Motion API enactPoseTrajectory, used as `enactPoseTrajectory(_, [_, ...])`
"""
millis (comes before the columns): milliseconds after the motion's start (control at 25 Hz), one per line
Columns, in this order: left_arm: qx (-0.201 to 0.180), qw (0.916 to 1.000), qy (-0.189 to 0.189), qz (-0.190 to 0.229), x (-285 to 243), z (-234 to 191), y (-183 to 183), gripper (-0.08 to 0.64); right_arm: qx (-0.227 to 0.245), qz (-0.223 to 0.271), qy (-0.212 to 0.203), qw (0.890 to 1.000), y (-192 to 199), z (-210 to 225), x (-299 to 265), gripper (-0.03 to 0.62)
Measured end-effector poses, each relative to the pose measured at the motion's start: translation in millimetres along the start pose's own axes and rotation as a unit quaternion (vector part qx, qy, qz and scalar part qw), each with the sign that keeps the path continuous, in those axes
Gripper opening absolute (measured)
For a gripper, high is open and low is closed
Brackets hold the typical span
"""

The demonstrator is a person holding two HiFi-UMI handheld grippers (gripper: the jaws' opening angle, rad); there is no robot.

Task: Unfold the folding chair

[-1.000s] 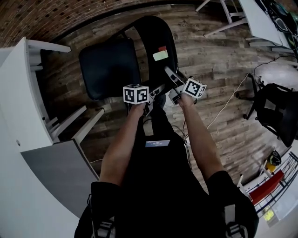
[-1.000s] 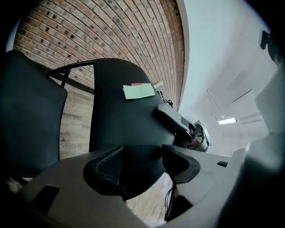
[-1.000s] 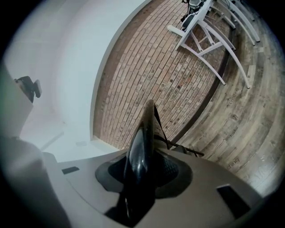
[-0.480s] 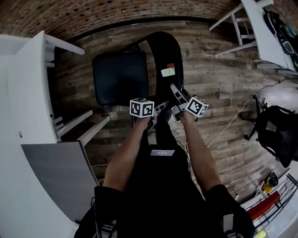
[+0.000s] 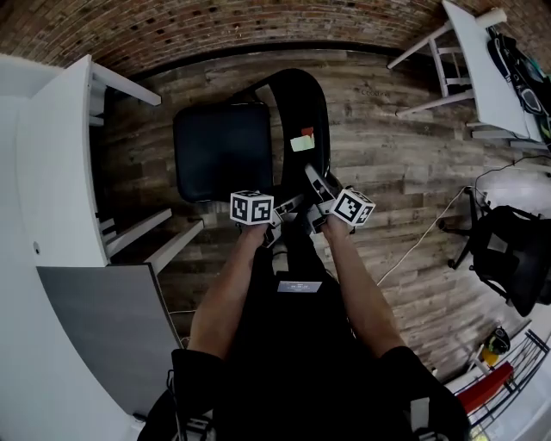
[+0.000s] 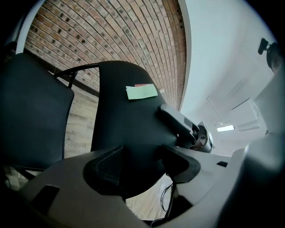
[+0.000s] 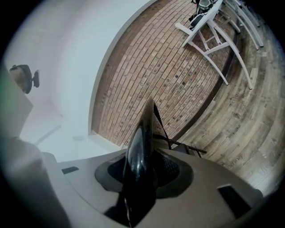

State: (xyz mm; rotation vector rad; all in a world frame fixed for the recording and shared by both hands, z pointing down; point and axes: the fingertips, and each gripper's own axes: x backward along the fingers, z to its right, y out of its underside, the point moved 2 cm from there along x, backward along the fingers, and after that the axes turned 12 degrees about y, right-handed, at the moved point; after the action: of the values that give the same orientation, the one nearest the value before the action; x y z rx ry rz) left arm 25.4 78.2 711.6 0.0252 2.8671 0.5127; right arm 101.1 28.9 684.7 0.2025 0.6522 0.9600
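Note:
The black folding chair stands on the wood floor with its seat (image 5: 222, 151) (image 6: 31, 111) lying flat. Its curved backrest (image 5: 297, 112) (image 6: 129, 124) carries a green note (image 5: 302, 143) (image 6: 141, 91). My left gripper (image 5: 291, 205) (image 6: 140, 162) is shut on the backrest's near edge, which fills the gap between its pads. My right gripper (image 5: 312, 177) (image 7: 142, 171) grips the same backrest (image 7: 141, 147), seen edge-on as a thin glossy panel between the pads. Its jaws have just been opening slightly, with the panel still touching both pads.
A white table (image 5: 52, 172) with slanted legs stands close on the left, a grey panel (image 5: 103, 327) below it. Another white table (image 5: 469, 43) is at top right. A black bag or chair (image 5: 508, 250) and a cable (image 5: 413, 241) lie right. A brick wall (image 5: 215, 26) runs behind.
Both grippers stay on the backrest and have drifted a little with it across the floor. The head view has shifted, showing more of the brick wall.

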Motion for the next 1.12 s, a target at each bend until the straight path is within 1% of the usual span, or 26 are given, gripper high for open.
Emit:
enactPoseTrajectory(160, [0.006, 0.9999, 0.006, 0.008, 11.6, -0.9, -2.3, 0.296, 0.004, -0.004, -0.001, 1.0, 6.3, -12.1, -5.1, 0.13])
enactPoseTrajectory(480, [0.024, 0.9992, 0.02, 0.025, 48.0, -11.8, -1.9, 0.296, 0.008, -0.014, -0.002, 1.0, 31.2, -38.8, -23.3, 0.141])
enactPoseTrajectory(800, [0.042, 0.9982, 0.031, 0.027, 80.0, -21.8, 3.1, 0.296, 0.037, -0.035, 0.001, 0.999, 56.9, -63.3, -40.7, 0.15])
enactPoseTrajectory(920, [0.041, 0.9983, 0.028, 0.031, 79.5, -21.3, 2.4, 0.296, 0.037, -0.032, 0.008, 0.999, 55.7, -61.6, -39.8, 0.15])
enactPoseTrajectory(1120, [0.05, 0.9971, 0.034, 0.047, 76.1, -14.2, 0.9, 0.296, 0.034, -0.031, 0.016, 0.999, 50.5, -63.5, -36.3, 0.15])
